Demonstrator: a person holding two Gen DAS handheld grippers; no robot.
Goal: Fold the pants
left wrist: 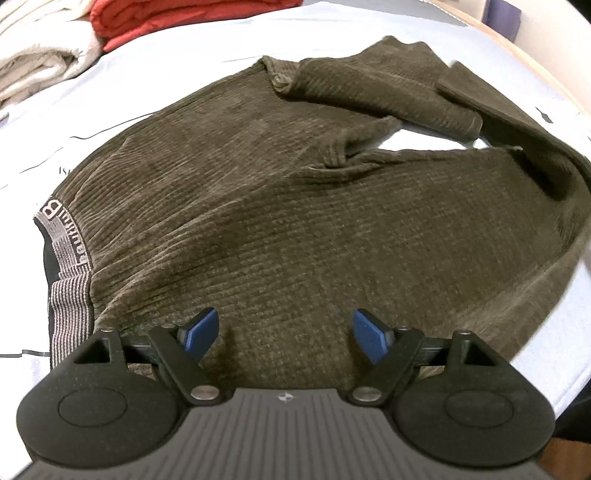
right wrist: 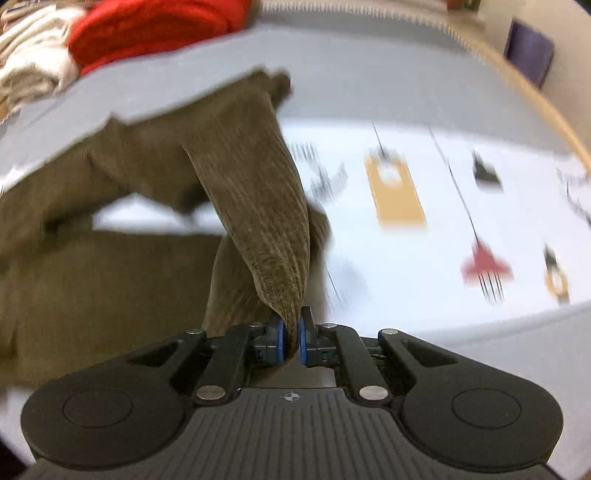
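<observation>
1. Nearest the lens in the left wrist view, the left gripper (left wrist: 286,338) stands wide, its two blue fingertips (left wrist: 202,331) well apart with nothing between them, hanging over the brown cloth at the bottom centre of the frame.
2. Just beyond it the pants (left wrist: 258,221), brown ribbed corduroy, spread across most of the frame.
3. At the left edge their grey striped waistband (left wrist: 68,258) shows lettering and a black lining.
4. Toward the upper right, one leg (left wrist: 373,85) is folded back over itself, and another strip of the cloth rises along the right edge, blurred.
5. Under the pants lies a pale sheet (left wrist: 177,48) with thin black lines printed on it.
6. In the upper left corner a red folded cloth (left wrist: 177,18) sits beside a cream folded cloth (left wrist: 40,62).
7. In the right wrist view, the right gripper (right wrist: 291,338) is clamped at bottom centre on a fold of the pants (right wrist: 255,206), its blue pads (right wrist: 280,339) pressing the cloth from both sides.
8. From the pads the pinched cloth rises in a taut ridge toward the upper middle of the frame; the rest lies at lower left.
9. On the right the sheet (right wrist: 424,325) shows blurred printed shapes in tan, red and black.
10. Red cloth (right wrist: 155,26) and cream cloth (right wrist: 33,70) fill the upper left.
</observation>
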